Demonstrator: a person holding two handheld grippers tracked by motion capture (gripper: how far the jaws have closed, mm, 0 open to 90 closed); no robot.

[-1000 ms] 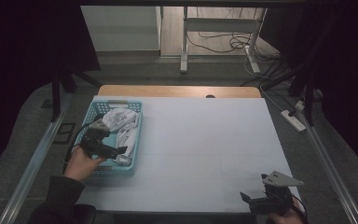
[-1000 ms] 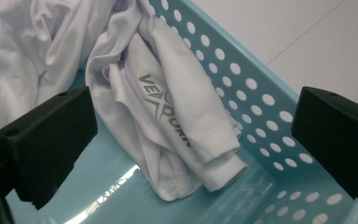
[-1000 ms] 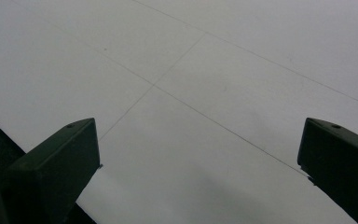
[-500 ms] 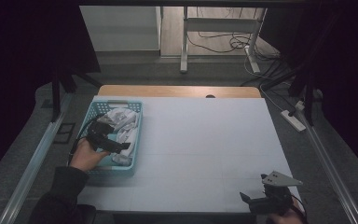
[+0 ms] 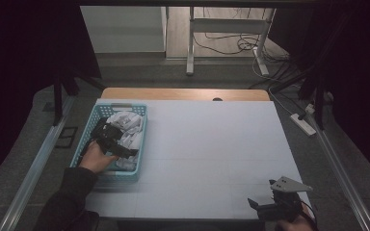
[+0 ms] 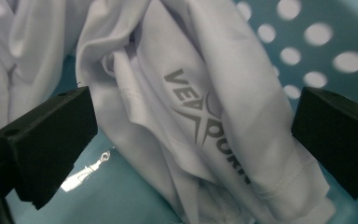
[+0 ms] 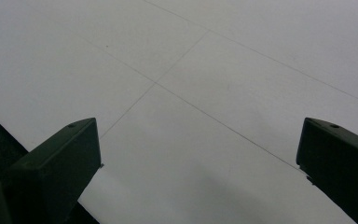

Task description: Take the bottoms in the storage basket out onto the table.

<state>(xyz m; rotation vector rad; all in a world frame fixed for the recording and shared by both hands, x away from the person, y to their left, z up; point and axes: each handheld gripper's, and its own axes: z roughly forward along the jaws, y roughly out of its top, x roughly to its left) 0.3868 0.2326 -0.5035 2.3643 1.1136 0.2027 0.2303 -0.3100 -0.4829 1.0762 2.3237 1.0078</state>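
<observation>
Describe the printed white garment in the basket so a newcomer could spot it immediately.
Find the teal perforated basket at the white table's left edge, where the left gripper reaches in. Between its open jaws lies a crumpled white garment. Unlike the plain white cloth beside it, it carries grey printed lettering.

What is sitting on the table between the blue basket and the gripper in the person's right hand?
Nothing: in the high view, only bare white table stretches from the basket to the right gripper, crossed by faint lines.
</observation>
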